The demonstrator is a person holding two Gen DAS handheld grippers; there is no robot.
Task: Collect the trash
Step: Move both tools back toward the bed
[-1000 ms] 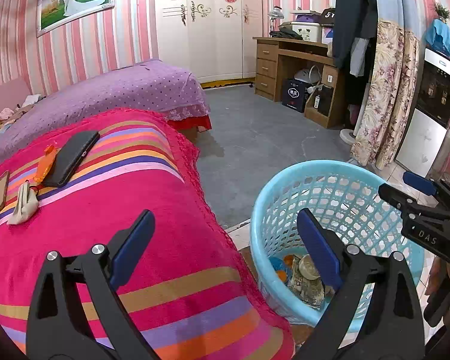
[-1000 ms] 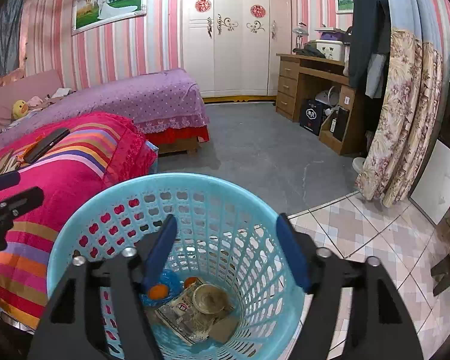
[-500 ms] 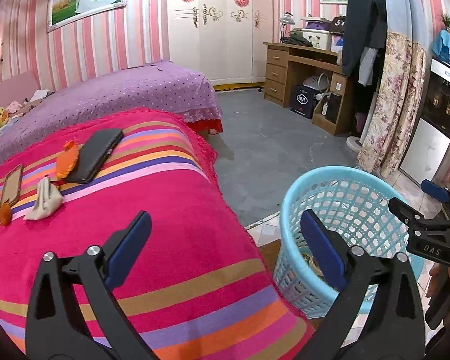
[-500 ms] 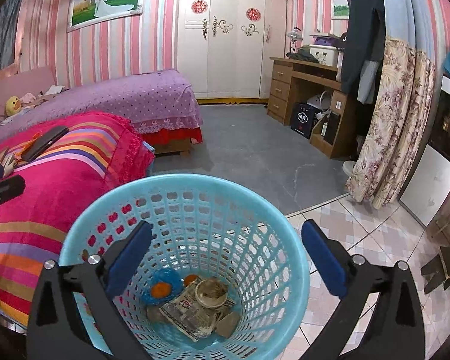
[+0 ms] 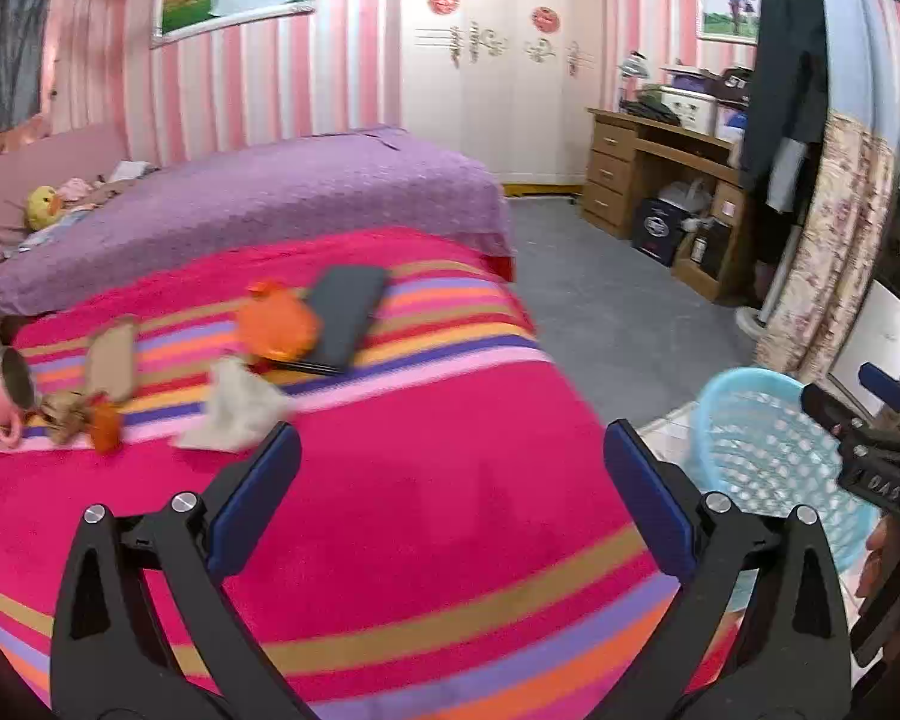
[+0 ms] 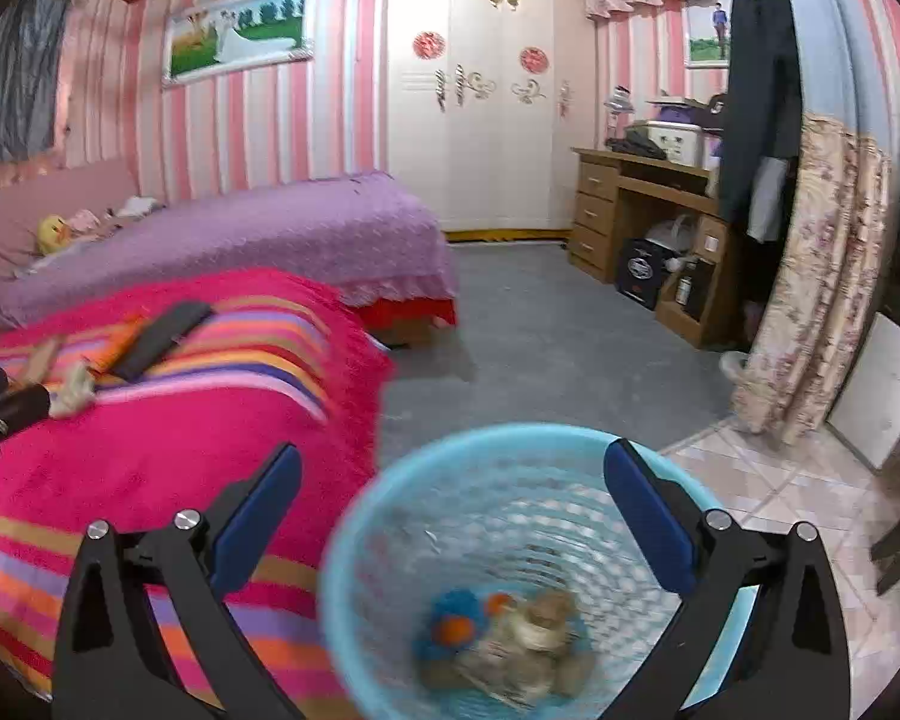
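The left tool (image 5: 450,498) is released, its jaws spread wide with nothing between them, and it hangs over the pink striped blanket (image 5: 438,510) of the bed. The trash lies on this blanket ahead of the tool and to its left: a white crumpled tissue (image 5: 237,408) is the nearest piece, just beyond the left finger; behind it is an orange wrapper (image 5: 276,324), which touches a dark phone (image 5: 345,315). Further left there are a flat brown piece (image 5: 111,357) and a small orange scrap (image 5: 103,429) (both blurred, so I cannot tell what they are), and a cup (image 5: 6,390) at the picture's edge. The right tool (image 6: 450,510) is also released; its jaws have just been opening, and no thing is between them. It hangs above the blue basket (image 6: 354,540), which stands on the floor just beside the bed. In the bottom of the basket lie some trash pieces (image 6: 510,636), well below the fingers and not touching them.
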